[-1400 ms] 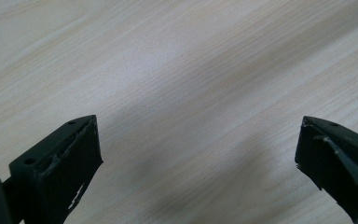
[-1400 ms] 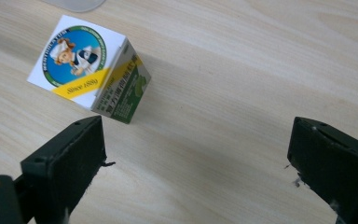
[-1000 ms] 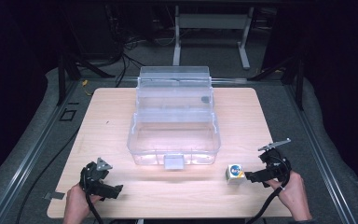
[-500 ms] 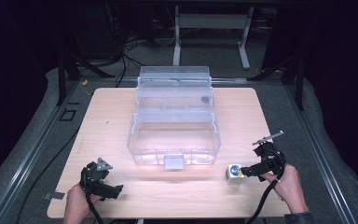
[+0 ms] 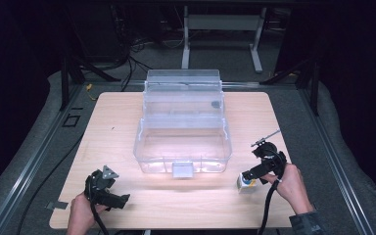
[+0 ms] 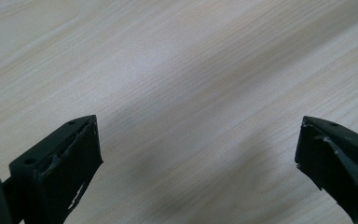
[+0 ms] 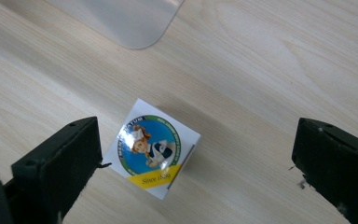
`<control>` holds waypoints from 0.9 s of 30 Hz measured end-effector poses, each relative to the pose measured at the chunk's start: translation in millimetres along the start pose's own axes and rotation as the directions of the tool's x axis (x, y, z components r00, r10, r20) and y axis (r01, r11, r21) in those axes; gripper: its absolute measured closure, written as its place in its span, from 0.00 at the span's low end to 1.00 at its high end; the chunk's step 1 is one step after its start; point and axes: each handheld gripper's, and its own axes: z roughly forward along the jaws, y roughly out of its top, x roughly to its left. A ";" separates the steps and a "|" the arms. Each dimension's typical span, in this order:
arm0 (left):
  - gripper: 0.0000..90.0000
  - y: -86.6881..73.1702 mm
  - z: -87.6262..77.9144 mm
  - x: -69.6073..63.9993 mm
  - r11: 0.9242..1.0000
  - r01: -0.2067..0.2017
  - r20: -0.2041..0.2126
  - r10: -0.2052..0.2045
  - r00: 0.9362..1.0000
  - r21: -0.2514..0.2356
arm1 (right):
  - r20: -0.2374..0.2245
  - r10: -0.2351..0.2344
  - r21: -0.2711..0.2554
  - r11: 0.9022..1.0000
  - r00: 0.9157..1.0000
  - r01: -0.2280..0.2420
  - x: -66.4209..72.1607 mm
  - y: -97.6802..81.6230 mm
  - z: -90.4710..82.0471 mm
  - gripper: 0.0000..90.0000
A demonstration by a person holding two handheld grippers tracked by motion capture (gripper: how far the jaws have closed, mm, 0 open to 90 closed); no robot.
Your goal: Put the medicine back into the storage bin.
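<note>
A pale wooden desk carries a large clear plastic storage box at its middle, with the lid standing open at the far side and a small latch tab at the near wall. Near the front right of the desk lies a small white cube-shaped carton with a round blue, green and yellow picture label on top. It sits on the desk surface just off the near right corner of the box.

The right claw, held in the person's right hand, hangs directly over this carton. In the right gripper view the carton lies between the two black jaws, which stand wide apart; its edge is close to one jaw, and the other jaw is well clear.

The left claw, held in the person's left hand, rests near the front left of the desk. Its jaws also stand wide apart, with bare wood between them.
</note>
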 end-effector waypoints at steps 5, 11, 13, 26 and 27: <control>0.00 0.4 0.2 -0.1 1.000 -0.003 0.004 0.003 1.000 0.003 | -0.002 -0.014 0.030 0.999 1.000 0.014 8.6 6.2 10.2 0.04; 0.00 0.5 0.5 -0.6 1.000 -0.004 0.007 0.004 1.000 0.005 | 0.024 -0.037 0.098 0.995 0.999 0.034 14.8 6.1 27.2 0.11; 0.00 0.4 0.5 -0.2 1.000 -0.007 0.007 0.007 1.000 0.006 | 0.037 -0.041 0.109 0.993 0.998 0.037 14.1 4.4 30.2 0.14; 0.00 2.4 2.0 -2.7 1.000 -0.012 0.012 0.012 1.000 0.004 | 0.005 -0.058 0.139 0.989 0.998 0.057 9.8 -3.3 29.8 0.28; 0.00 2.5 2.0 -2.9 1.000 -0.016 0.017 0.016 1.000 0.006 | -0.008 -0.063 0.138 0.988 0.998 0.063 10.4 -2.2 29.8 0.29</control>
